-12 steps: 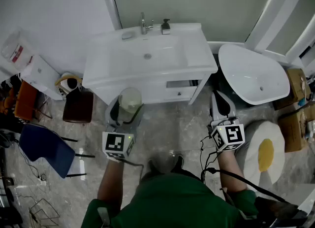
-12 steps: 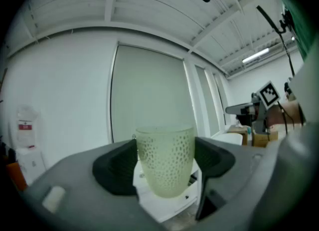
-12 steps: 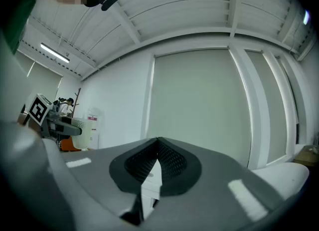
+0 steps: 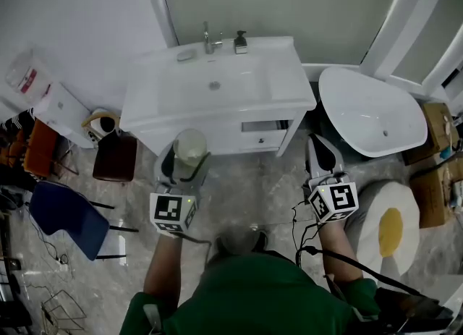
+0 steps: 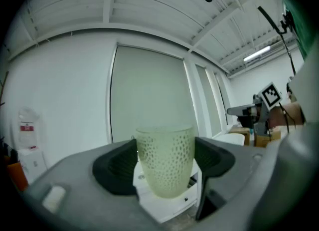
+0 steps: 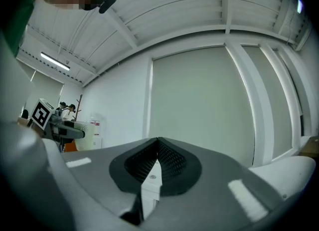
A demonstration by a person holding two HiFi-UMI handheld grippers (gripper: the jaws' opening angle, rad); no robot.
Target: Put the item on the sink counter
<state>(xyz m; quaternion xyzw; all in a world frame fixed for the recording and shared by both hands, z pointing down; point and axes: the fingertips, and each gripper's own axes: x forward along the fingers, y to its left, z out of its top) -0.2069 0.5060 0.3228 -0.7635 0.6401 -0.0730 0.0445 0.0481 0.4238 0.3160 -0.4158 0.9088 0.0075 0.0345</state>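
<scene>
A pale, dimpled translucent cup stands upright between the pads of my left gripper, which is shut on the cup in front of the white sink counter. The cup hangs over the floor just short of the counter's front edge. My right gripper is lower right of the cabinet, near the bathtub, its jaws shut with nothing between them. A faucet and a soap bottle stand at the counter's back edge.
A white bathtub lies to the right of the cabinet. A dark brown stool and a blue chair stand to the left. An egg-shaped cushion and cardboard boxes are at the right.
The whole view has shifted slightly; both grippers keep about the same place, the cup still held by the left one.
</scene>
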